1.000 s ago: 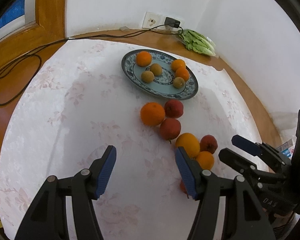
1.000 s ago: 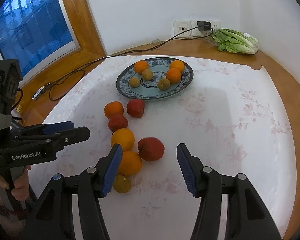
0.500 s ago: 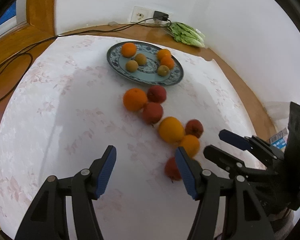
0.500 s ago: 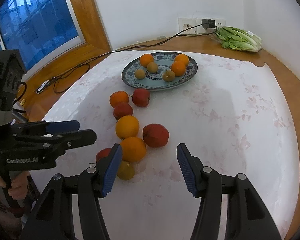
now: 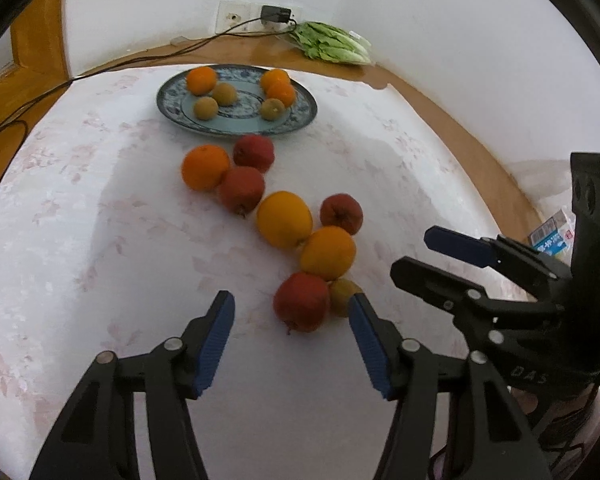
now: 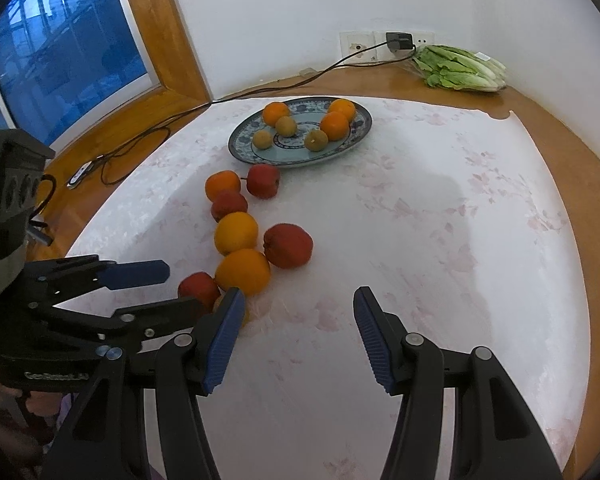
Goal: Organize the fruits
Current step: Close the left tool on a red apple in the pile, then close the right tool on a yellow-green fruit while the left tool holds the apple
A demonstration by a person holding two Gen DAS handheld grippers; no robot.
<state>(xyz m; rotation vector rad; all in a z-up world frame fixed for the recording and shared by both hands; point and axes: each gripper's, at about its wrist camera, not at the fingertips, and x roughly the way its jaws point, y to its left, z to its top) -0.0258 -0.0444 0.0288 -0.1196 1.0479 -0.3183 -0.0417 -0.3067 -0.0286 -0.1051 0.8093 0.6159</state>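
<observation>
A blue patterned plate (image 5: 300,120) (image 6: 360,132) at the far side of the white cloth holds three oranges and three kiwis. A loose row of fruit runs from it toward me: oranges (image 5: 285,219) (image 6: 236,233), red apples (image 5: 301,301) (image 6: 288,245) and a kiwi (image 5: 342,294). My left gripper (image 5: 292,344) is open and empty, just short of the nearest red apple. My right gripper (image 6: 298,336) is open and empty above bare cloth, right of the row. Each gripper shows in the other's view, the right one (image 5: 424,254) and the left one (image 6: 172,288).
A lettuce (image 6: 460,68) lies by the back wall near a socket with a plugged charger (image 6: 398,42). A black cable (image 6: 140,140) runs along the wooden sill left of the cloth. A window (image 6: 60,60) is at left. A small carton (image 5: 552,236) sits past the table's right edge.
Both grippers have pulled back and swung a little, so the fruit row sits farther ahead. The nearest red apple and kiwi have come into view in front of my left gripper.
</observation>
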